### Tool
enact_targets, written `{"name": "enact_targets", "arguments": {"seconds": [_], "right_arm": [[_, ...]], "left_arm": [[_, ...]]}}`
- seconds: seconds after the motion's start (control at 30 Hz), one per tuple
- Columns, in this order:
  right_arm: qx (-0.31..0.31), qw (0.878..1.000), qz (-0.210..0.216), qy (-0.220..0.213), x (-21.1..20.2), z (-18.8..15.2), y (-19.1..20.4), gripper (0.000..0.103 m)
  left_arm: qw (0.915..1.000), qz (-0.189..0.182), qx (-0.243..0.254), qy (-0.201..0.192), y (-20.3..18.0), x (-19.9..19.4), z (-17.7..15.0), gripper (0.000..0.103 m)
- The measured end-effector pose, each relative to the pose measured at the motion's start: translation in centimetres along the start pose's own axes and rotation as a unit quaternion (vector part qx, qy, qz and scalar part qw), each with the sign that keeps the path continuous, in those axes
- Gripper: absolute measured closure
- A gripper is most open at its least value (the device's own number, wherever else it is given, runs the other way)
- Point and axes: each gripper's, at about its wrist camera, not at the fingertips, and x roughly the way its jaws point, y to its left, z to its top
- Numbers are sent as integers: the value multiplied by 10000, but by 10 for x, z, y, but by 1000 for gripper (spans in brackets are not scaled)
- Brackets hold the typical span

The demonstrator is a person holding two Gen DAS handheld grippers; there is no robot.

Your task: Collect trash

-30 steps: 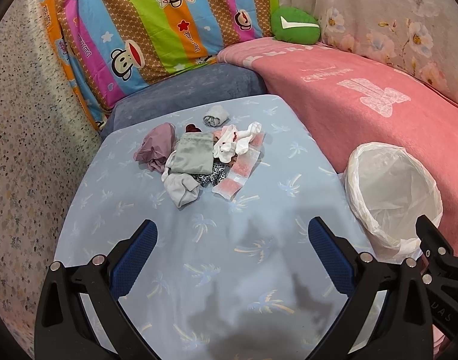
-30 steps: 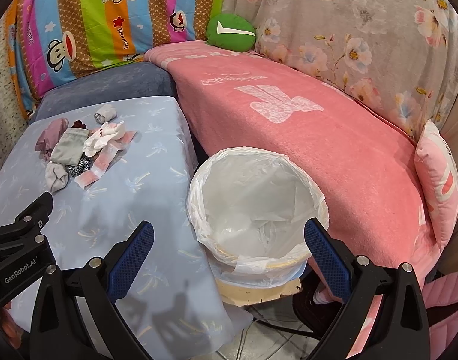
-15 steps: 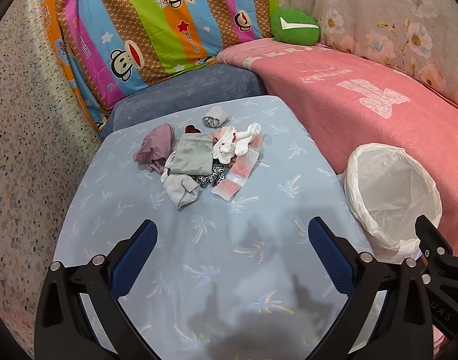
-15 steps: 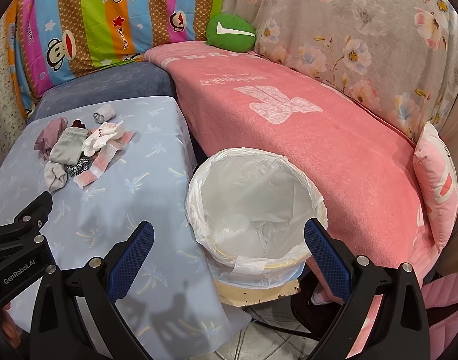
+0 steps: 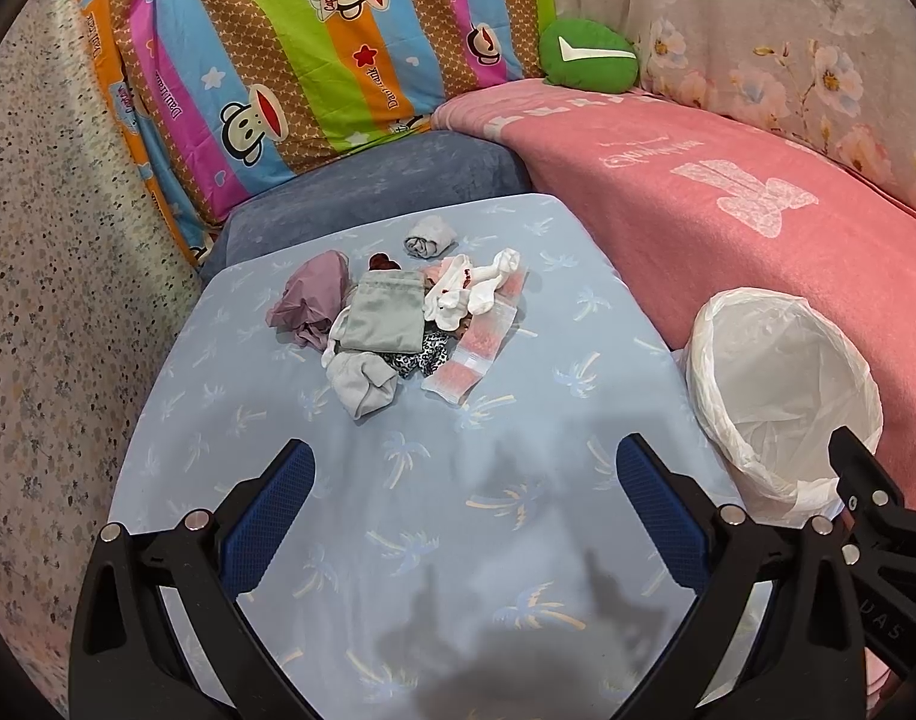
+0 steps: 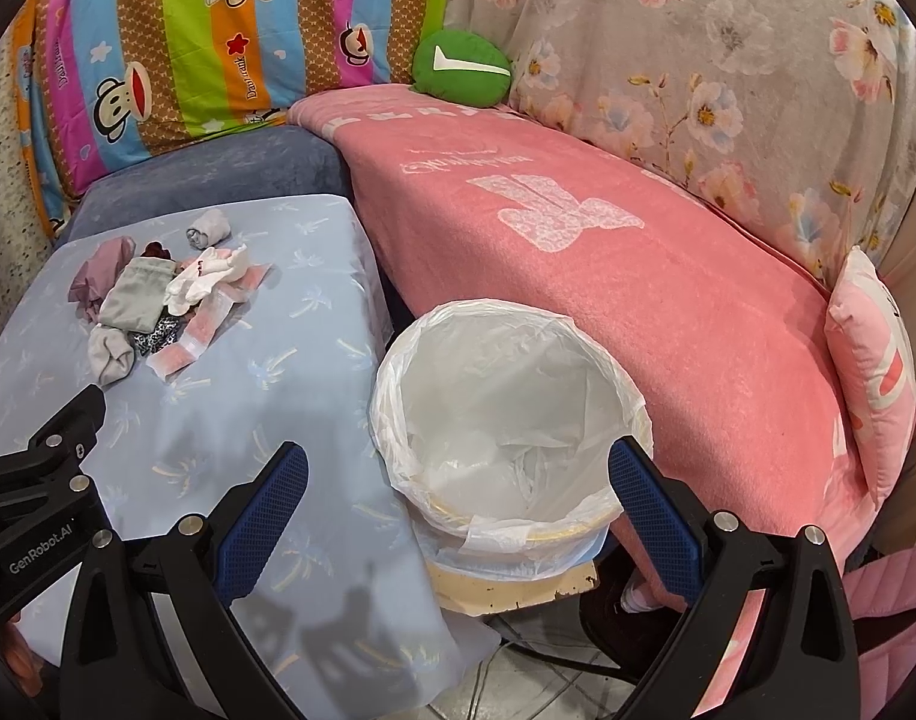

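- Left gripper (image 5: pixel 458 510) hovers over the blue surface (image 5: pixel 398 480), jaws spread wide and holding nothing.
- Ahead of those jaws, well apart, sits the trash pile (image 5: pixel 398 324) (crumpled scraps, a grey pouch, a pink packet).
- Right gripper (image 6: pixel 458 504) also gapes wide, empty.
- The lined bin (image 6: pixel 506 420) sits right between its jaws, beside the surface and against the pink sofa (image 6: pixel 638 276).

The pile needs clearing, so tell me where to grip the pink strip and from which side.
Grip the pink strip at its near end, which lies flat on the tablecloth clear of the pile. Its far end runs under the white sock. Bring the open left claw straight forward and down, fingers across its narrow width. The thin flat plastic may need a pinch against the cloth.
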Motion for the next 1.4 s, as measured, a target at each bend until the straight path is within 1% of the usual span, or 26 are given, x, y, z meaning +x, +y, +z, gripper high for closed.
{"name": "enact_targets", "arguments": {"seconds": [1.4], "right_arm": [[-8,10000,-39,4,-3,1,-7,5]], "left_arm": [[10000,5,-16,-58,2,-3,3,7]]}}
